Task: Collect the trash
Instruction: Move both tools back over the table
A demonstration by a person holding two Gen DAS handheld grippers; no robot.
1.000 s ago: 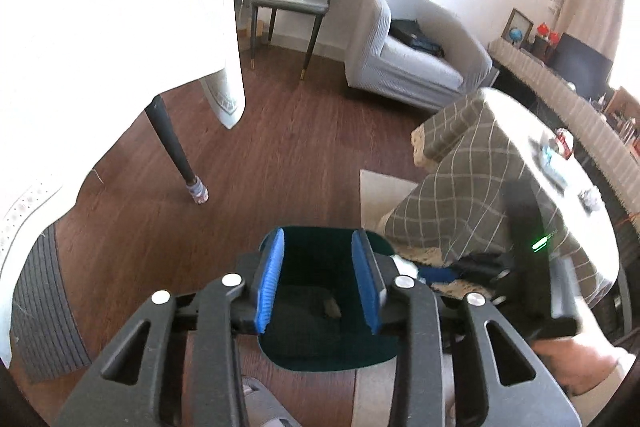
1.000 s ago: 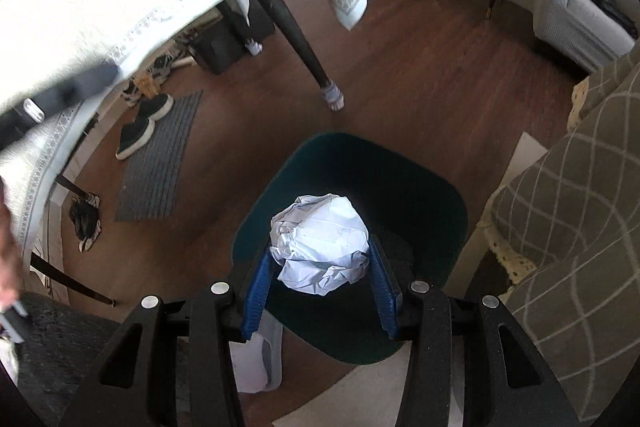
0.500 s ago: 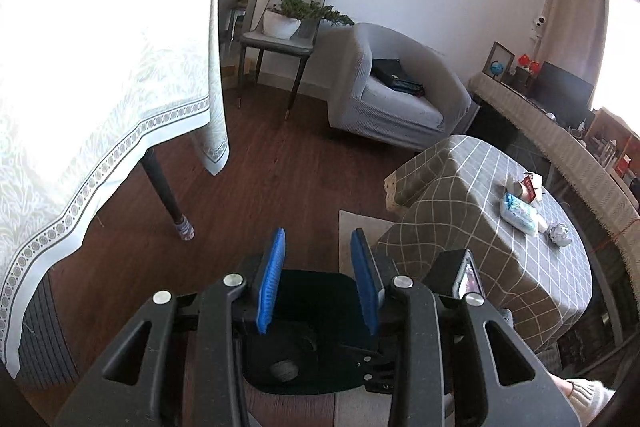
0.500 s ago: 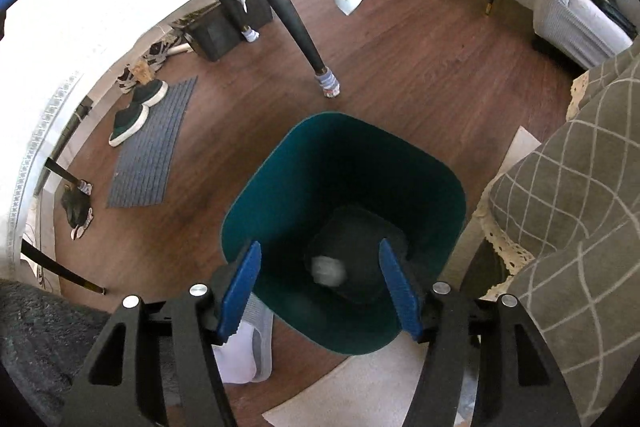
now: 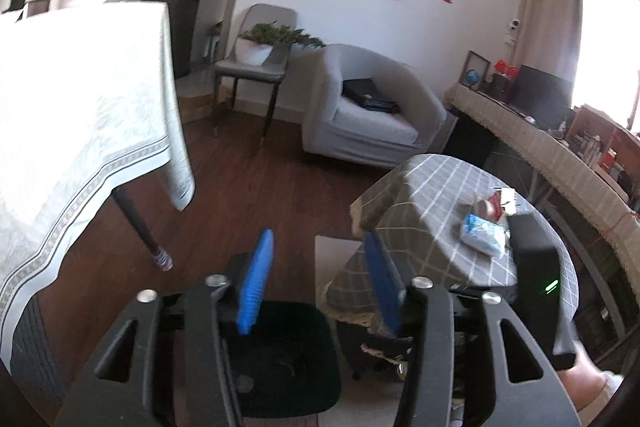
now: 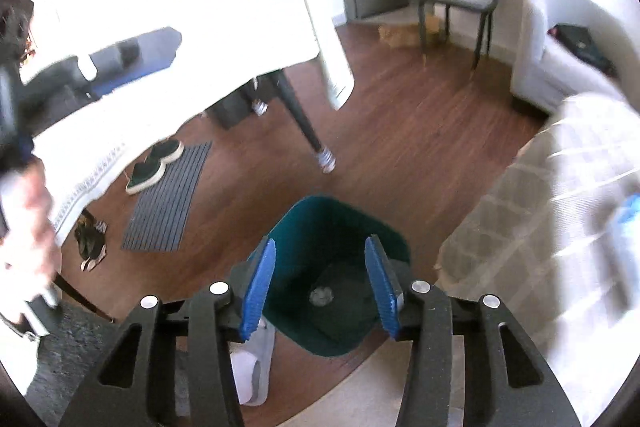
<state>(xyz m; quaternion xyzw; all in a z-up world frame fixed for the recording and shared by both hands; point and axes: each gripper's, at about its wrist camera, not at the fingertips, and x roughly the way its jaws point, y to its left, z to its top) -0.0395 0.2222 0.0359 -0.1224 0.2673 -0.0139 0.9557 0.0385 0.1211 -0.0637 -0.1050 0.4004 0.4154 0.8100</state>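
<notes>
— Two grippers, both empty. The right gripper (image 6: 320, 287) has its blue pads apart with nothing between them, and its jaws have just been closing in a little. It hangs above the green bin (image 6: 332, 307) on the wood floor.

— And the trash?

— A crumpled paper ball (image 6: 321, 295) lies on the bin's dark bottom, showing in the gap between the right pads but far below them.

— What about the left one?

— The left gripper (image 5: 320, 283) is moderately wide; its jaws have just been opening, and nothing sits between them. In its view the bin (image 5: 288, 359) is at six o'clock, dark inside, partly hidden by the gripper's frame.

— Anything on the tables?

— In the left wrist view, at three o'clock, a round table with a grey checked cloth (image 5: 432, 199) carries a blue-and-white packet (image 5: 480, 235) and some small items I cannot make out. At nine o'clock stands a table under a white cloth (image 5: 80, 115). A grey armchair (image 5: 372, 111) is at twelve o'clock.

— Any person?

— In the right wrist view a blurred hand (image 6: 28, 227) shows at nine o'clock, and a white slipper (image 6: 252, 367) lies just beside the bin at seven.
</notes>
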